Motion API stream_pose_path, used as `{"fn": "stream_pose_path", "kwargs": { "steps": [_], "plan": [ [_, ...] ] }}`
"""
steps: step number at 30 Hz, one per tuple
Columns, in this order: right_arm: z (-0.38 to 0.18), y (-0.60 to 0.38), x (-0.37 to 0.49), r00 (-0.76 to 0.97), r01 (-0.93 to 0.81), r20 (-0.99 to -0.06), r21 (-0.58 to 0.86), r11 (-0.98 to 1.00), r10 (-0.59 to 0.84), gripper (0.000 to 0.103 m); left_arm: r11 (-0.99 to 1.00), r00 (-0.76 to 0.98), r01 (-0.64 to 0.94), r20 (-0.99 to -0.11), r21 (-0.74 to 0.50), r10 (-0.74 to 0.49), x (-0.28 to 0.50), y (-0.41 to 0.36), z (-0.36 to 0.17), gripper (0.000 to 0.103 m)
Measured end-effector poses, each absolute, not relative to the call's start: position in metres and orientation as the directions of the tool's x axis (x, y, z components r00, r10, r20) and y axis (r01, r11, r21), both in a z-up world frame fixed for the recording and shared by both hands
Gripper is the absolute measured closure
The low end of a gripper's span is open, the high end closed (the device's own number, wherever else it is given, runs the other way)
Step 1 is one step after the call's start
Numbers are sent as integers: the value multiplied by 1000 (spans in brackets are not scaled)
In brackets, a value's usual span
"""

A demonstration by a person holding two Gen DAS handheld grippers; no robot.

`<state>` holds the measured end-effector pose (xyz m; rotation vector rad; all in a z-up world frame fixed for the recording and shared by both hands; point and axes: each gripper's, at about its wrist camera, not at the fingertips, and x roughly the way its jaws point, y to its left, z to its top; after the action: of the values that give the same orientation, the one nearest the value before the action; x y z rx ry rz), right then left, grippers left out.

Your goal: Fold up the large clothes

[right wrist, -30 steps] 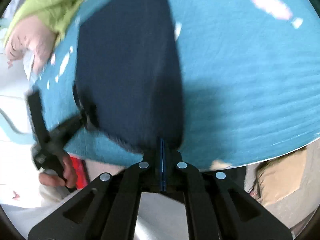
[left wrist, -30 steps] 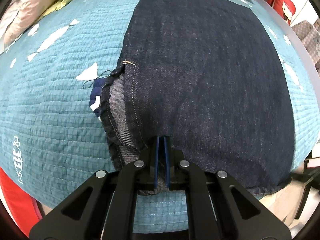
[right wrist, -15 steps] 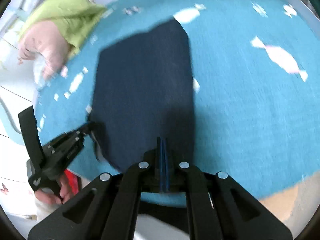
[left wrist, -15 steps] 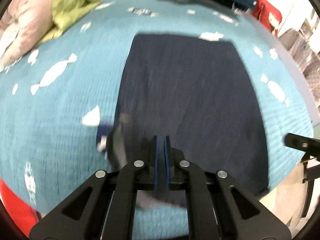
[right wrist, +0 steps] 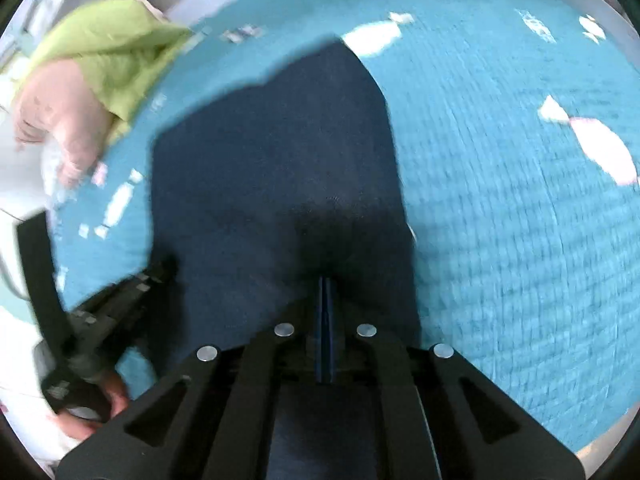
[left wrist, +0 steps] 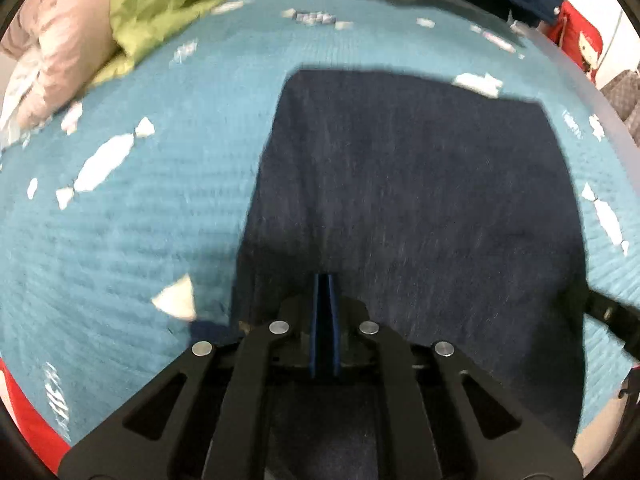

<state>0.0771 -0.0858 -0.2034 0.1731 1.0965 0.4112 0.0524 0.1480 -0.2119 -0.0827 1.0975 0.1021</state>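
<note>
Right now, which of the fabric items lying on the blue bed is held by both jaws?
The dark denim garment: both pairs of jaws are shut on its near edge. The green cloth lies untouched at the far corner.

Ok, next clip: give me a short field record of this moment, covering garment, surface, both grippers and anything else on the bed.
garment: dark denim garment, spread on the quilt, near edge lifted
surface: teal quilt with white candy print
left gripper: shut on the denim's near edge
right gripper: shut on the denim's near edge
other items: green garment and pink garment at the far left
image quality: motion blur in both views
</note>
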Motion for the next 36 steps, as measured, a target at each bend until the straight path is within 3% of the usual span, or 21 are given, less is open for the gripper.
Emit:
{"fn": "stream_pose_path", "kwargs": {
  "steps": [7, 11, 13, 16, 18, 21, 25, 27, 31, 32, 33, 34, 35, 36],
  "plan": [
    [-172, -64, 132, 577, -303, -699, 298, 905, 423, 100, 994, 570, -111, -819, -2, 62, 93, 153, -176, 95],
    [-246, -44, 174, 567, -266, -744, 241, 933, 354, 103, 987, 511, -160, -856, 3, 86, 130, 167, -234, 97],
    [-245, -35, 169, 609, -281, -728, 172, 944, 314, 103, 990, 564, -134, -818, 47, 115, 124, 162, -246, 97],
    [-230, -31, 166, 600, -292, -742, 146, 945, 300, 100, 984, 561, -116, -808, 136, 178, 123, 150, -235, 97],
    [-214, -37, 167, 591, -303, -712, 239, 923, 379, 100, 993, 591, -96, -798, 72, 115, 124, 153, -214, 96],
    [-198, -33, 174, 643, -311, -668, 218, 925, 374, 100, 994, 653, -98, -751, 42, 96, 139, 156, -188, 96],
    [-258, -29, 223, 524, -231, -795, 211, 950, 304, 103, 994, 589, -113, -805, -1, 67, 185, 165, -212, 97],
    [-253, -28, 222, 526, -227, -792, 220, 949, 309, 103, 990, 517, -141, -850, 26, 96, 199, 171, -247, 97],
    [-231, -35, 210, 486, -263, -793, 269, 927, 368, 97, 992, 528, -127, -846, 12, 78, 189, 176, -226, 97],
    [-226, -45, 207, 456, -249, -787, 336, 908, 416, 93, 994, 524, -112, -849, 4, 62, 186, 177, -221, 94],
    [-220, -54, 203, 431, -239, -779, 389, 890, 456, 75, 995, 518, -99, -854, -4, 48, 180, 180, -215, 76],
    [-214, -63, 199, 413, -236, -762, 440, 866, 500, 47, 996, 511, -88, -859, -15, 32, 173, 184, -206, 60],
    [-204, -77, 189, 420, -237, -730, 485, 842, 539, 36, 996, 510, -83, -860, -26, 20, 166, 189, -200, 27],
    [-197, -82, 182, 438, -239, -724, 478, 845, 533, 21, 996, 517, -64, -856, -56, -15, 156, 192, -194, 19]
  ]
}}
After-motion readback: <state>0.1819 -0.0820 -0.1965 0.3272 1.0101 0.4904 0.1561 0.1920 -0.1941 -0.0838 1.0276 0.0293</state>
